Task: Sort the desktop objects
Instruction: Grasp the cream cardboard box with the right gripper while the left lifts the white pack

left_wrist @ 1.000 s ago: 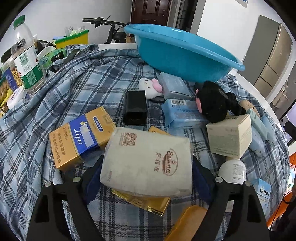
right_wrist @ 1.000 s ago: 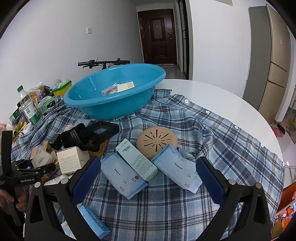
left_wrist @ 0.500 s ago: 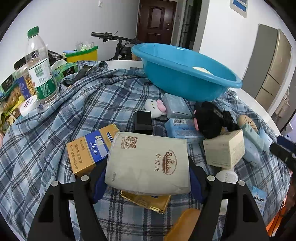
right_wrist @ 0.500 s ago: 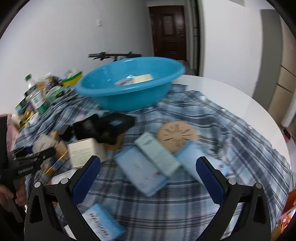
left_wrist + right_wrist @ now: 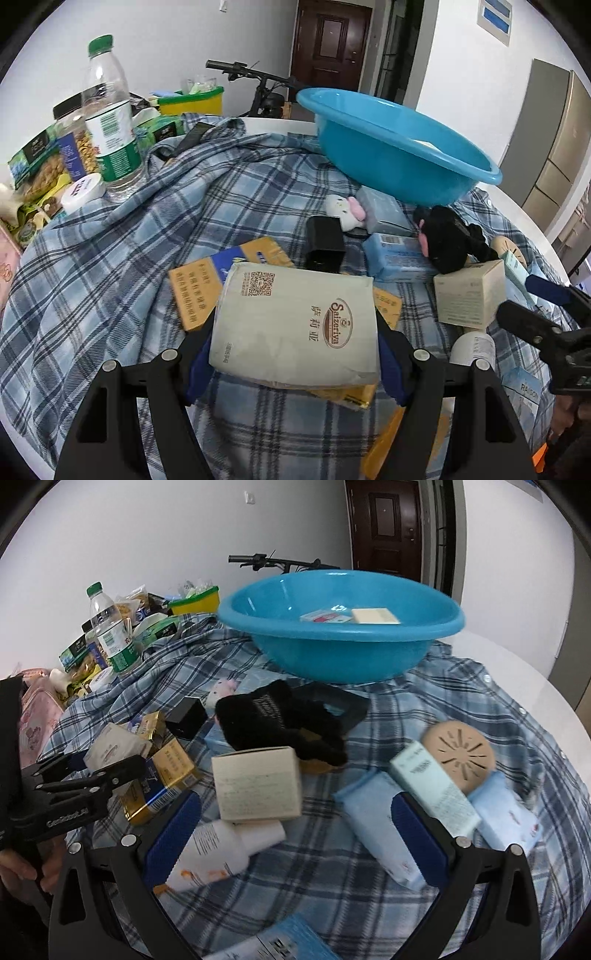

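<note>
My left gripper (image 5: 294, 360) is shut on a grey-white Saizeriya packet (image 5: 299, 321), which is held just above a gold-and-blue box (image 5: 201, 288) on the plaid cloth. The right wrist view shows the same gripper (image 5: 92, 771) at the far left, holding the packet (image 5: 114, 746). My right gripper (image 5: 295, 836) stands open over the cloth. A cream box (image 5: 256, 784) and a lying white bottle (image 5: 221, 849) sit just ahead of its fingers, untouched. A blue basin (image 5: 340, 653) at the back holds two small flat items.
On the plaid cloth (image 5: 110, 258) lie a black pouch (image 5: 273, 716), a small black box (image 5: 325, 240), pale blue packs (image 5: 380, 830), a mint-green box (image 5: 432, 786) and a tan disc (image 5: 460, 755). A water bottle (image 5: 110, 122) and snack packs crowd the left. A bicycle stands behind.
My left jaws closed on the packet and raised it a little. My right gripper swung left, from over the blue packs to in front of the cream box and white bottle.
</note>
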The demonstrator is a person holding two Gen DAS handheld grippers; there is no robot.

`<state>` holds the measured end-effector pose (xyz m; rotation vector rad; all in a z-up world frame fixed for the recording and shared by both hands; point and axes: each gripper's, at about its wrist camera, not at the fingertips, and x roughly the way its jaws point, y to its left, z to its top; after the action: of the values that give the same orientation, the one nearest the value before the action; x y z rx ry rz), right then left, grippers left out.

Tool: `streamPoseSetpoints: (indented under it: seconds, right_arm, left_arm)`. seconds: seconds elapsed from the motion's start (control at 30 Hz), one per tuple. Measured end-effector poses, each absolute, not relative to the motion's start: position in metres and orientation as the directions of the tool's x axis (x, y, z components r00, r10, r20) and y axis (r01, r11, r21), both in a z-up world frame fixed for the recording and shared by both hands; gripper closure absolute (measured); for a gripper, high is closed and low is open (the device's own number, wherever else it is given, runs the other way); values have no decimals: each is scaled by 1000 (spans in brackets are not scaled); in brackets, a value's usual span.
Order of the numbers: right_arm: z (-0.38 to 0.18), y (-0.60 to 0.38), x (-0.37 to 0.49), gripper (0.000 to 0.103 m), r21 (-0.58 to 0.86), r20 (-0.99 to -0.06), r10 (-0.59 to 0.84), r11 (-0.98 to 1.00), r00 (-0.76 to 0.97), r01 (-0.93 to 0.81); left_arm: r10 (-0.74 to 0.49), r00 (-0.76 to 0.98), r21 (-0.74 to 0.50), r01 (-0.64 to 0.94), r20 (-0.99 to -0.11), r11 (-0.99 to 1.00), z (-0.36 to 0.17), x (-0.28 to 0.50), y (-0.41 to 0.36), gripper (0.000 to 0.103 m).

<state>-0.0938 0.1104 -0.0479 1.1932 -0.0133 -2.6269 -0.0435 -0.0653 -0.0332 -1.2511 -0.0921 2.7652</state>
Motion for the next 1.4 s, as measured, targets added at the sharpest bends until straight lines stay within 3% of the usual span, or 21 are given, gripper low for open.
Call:
streamPoseSetpoints:
  seconds: [0.47,0.5,0.53,0.6,0.7,1.17,1.4]
  right_arm:
    - [-68,92,-118,1,103,-778,-225,-967,-586,234]
    - [-68,92,-118,6,108,-775,-234,-964,-586,242]
    - [-68,91,-117,46,115,-770,-253,-958,-586,262]
    - [-69,89,-115,54,106,-780,-258,-952,-570,286]
    - [-68,85,-105,54,25,-779,-213,-950,-590,310]
    - [-59,129,-91,53,84,-766,-206,-971,-609,223]
    - [-38,138,-79,53,56,-713,-172,-980,-679,189]
  left_arm:
    - [121,-652,-103,-67,-749,-992,-33,-41,-68,28]
    - [122,-650,-103,-67,-750,-992,-34,-41,-67,28]
    - [122,-649,-103,-66,-751,-992,-34,-41,-67,28]
    - [125,-648,-104,-70,-752,-992,-34,-41,-65,28]
    - [131,-648,-104,-80,-751,-991,-33,-41,-62,28]
    - [133,-673,-102,-86,-727,-991,-30,-40,-50,28]
    - [149,-699,-82,-129,-700,-988,-21,-38,-33,28]
